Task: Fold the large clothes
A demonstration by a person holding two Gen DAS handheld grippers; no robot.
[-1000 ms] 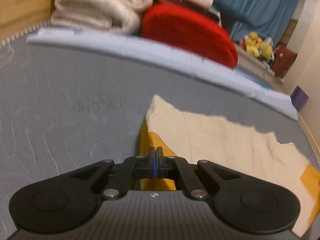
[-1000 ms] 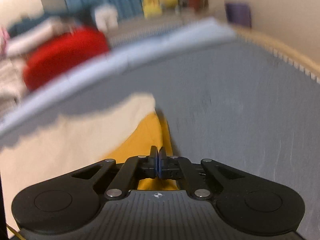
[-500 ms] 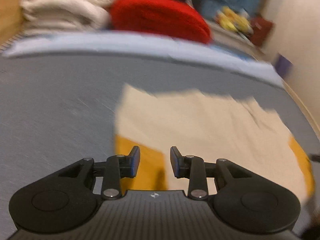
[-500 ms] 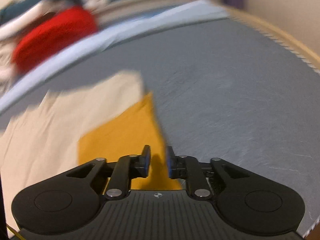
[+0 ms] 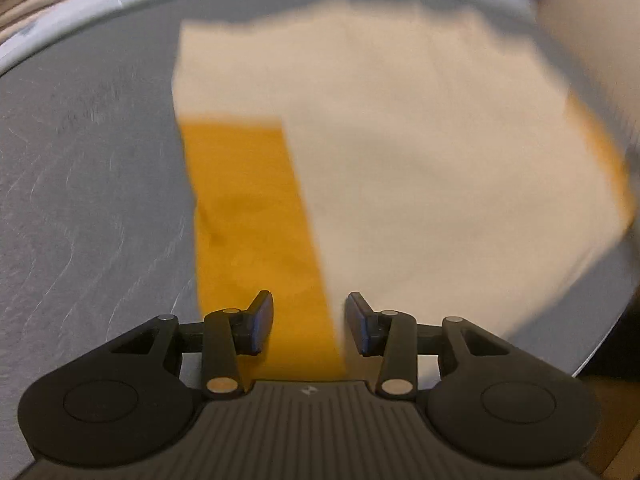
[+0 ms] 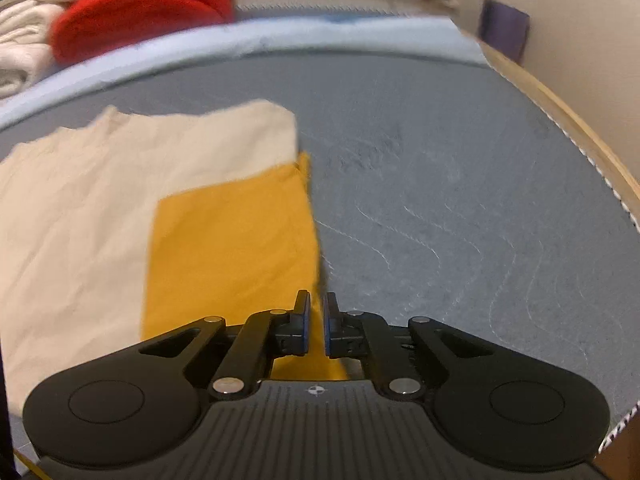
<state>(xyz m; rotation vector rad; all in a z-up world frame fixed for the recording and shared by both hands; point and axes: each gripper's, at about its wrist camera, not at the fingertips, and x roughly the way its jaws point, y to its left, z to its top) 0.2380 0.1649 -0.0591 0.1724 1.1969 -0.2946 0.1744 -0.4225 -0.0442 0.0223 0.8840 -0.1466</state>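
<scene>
One cream-and-mustard-yellow cloth garment [image 5: 400, 152] lies flat on the grey felt-like work surface [image 5: 88, 184], its cream panel in the middle and one yellow panel at each end, two in all; the left yellow panel [image 5: 256, 220] runs toward the near edge, the right one [image 6: 232, 240] likewise. Left gripper [image 5: 309, 322]: two black fingers standing moderately apart and opening, nothing pinched, the left yellow panel lying beneath the gap. Right gripper [image 6: 316, 326]: two fingers with blue pads, drawn to a narrow slit and closing; the right yellow panel's edge rises into the slit, but whether the pads press it cannot be told. Far side: one pale blue sheet edge [image 6: 280, 38], one red rounded cushion [image 6: 140, 8], one stack of folded off-white fabric [image 6: 20, 52]; one purple box [image 6: 506, 30] by the right wall.
</scene>
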